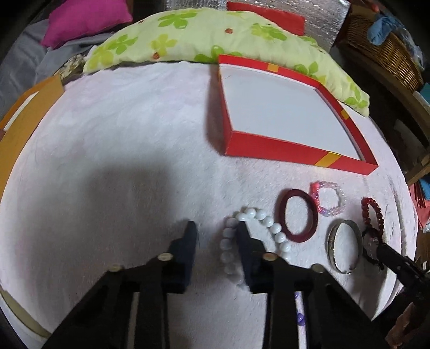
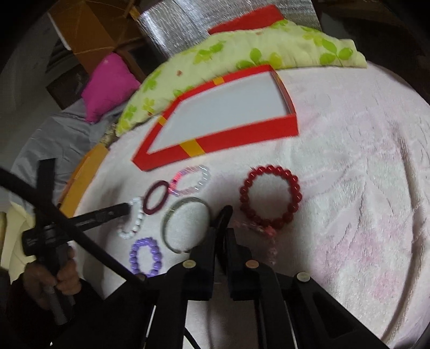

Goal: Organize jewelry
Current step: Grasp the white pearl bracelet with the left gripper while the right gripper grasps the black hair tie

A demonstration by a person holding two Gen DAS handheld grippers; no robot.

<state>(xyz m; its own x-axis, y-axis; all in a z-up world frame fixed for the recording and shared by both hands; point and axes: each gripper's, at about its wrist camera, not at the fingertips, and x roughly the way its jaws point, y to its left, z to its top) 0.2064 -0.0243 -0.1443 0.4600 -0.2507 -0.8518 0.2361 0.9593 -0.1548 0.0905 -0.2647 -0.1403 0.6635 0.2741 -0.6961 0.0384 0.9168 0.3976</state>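
A white bead bracelet (image 1: 268, 222) lies on the fluffy cloth. My left gripper (image 1: 216, 228) stands open over it: one finger is inside the loop and the loop's left strand lies between the fingers, unpressed. My right gripper (image 2: 223, 232) is shut on a thin black bracelet (image 2: 225, 212), beside the silver bangle (image 2: 185, 225) and the red bead bracelet (image 2: 268, 196). A dark red bangle (image 1: 298, 214), a pink clear-bead bracelet (image 1: 329, 198) and a purple bead bracelet (image 2: 146, 256) lie nearby. Beyond them stands the open red box (image 1: 268, 151), white inside, nothing in it.
A green floral pillow (image 1: 188, 35) lies behind the box, touching its far rim. A magenta cushion (image 1: 86, 18) sits at the far left, a wicker basket (image 1: 387, 53) at the far right. An orange board (image 1: 24, 128) borders the cloth's left edge. A hand (image 2: 64, 273) grips the left tool's handle.
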